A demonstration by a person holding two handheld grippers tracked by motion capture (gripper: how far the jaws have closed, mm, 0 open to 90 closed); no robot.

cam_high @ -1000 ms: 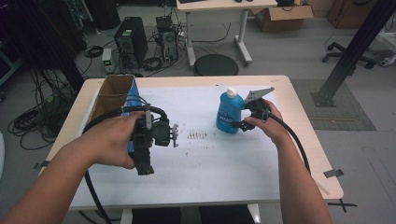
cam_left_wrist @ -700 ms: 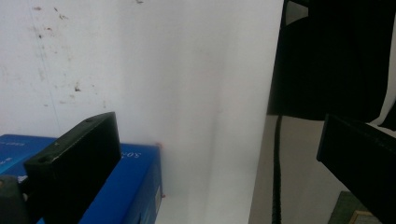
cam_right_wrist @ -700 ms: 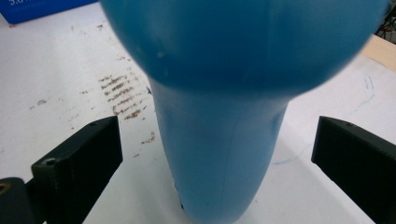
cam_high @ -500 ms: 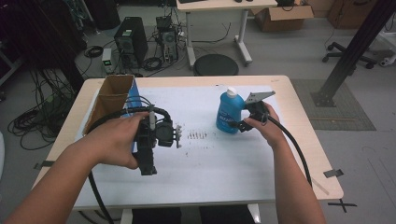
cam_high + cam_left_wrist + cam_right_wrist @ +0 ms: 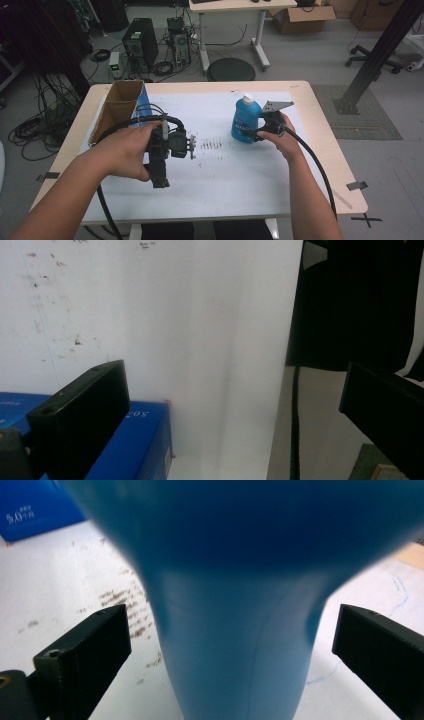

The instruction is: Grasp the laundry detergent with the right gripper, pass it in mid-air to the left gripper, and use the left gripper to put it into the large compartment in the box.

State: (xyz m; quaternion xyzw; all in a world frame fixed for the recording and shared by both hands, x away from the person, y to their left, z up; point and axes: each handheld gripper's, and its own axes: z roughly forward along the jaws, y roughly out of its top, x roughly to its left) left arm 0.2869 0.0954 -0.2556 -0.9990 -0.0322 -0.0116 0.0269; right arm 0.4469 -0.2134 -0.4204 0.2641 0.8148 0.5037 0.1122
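Blue bottle [image 5: 245, 121] with white cap is standing upright right of frame centre on the white sheet; its blue body is looming close in the right gripper view.

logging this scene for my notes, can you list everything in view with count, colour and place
bottle: 1, blue with white cap, upright on the sheet at right, between the open jaws of the right gripper
cardboard box: 1, brown with blue side, table's far left edge
paper sheet: 1, white with dark specks, covering the table
table: 1, light wood
computer tower: 1, black, on the floor beyond
round stool: 1, black, on the floor beyond
left gripper: 1, black, above the sheet at left, jaws open
right gripper: 1, black, at the bottle
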